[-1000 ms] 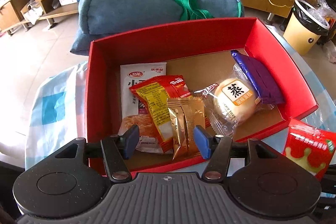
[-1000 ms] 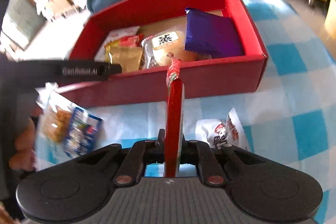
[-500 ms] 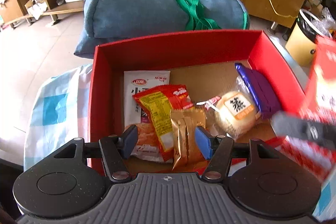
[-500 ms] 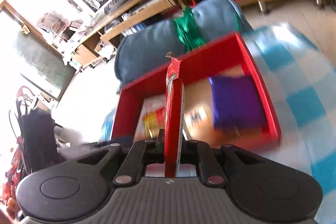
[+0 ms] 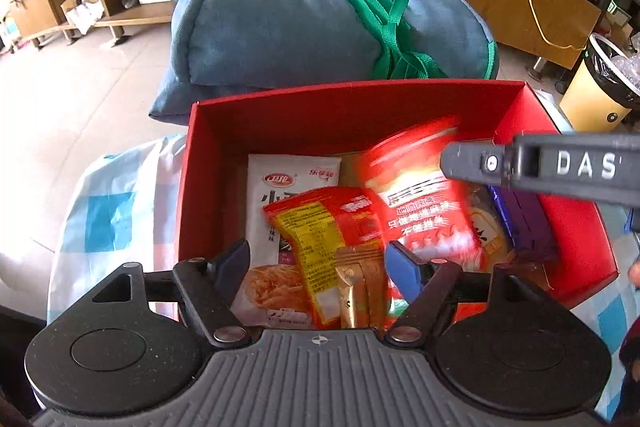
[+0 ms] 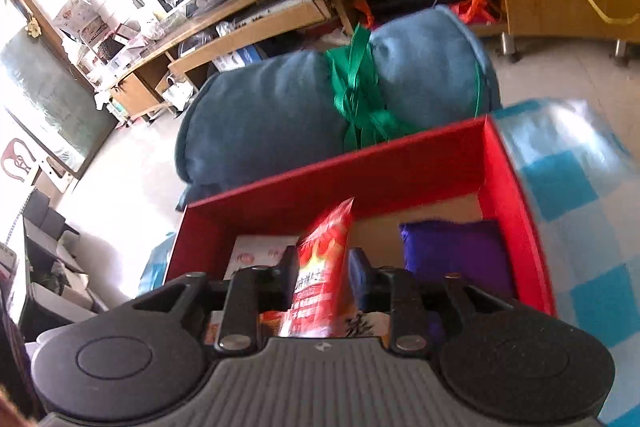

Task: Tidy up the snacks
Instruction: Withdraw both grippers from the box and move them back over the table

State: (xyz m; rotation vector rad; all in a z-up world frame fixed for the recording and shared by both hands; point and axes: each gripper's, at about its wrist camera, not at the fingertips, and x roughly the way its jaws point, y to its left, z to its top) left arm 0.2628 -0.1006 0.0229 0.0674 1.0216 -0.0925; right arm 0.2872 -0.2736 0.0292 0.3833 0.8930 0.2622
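Several snack packets fill your red box (image 5: 280, 115): a white packet (image 5: 272, 195), a yellow-red packet (image 5: 320, 235), gold sachets (image 5: 360, 283), a purple packet (image 6: 448, 251). Your right gripper (image 6: 322, 279) has just been opening, its jaws apart around the blurred red packet (image 6: 324, 267) over the box. Your left gripper (image 5: 318, 263) has also been opening and holds nothing.

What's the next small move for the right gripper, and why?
Probably lift the right gripper straight up and clear. Its jaws have just been opening and no longer clamp the red snack bag, which is blurred and tipping over the red box, above the other snacks. The drop looks done.
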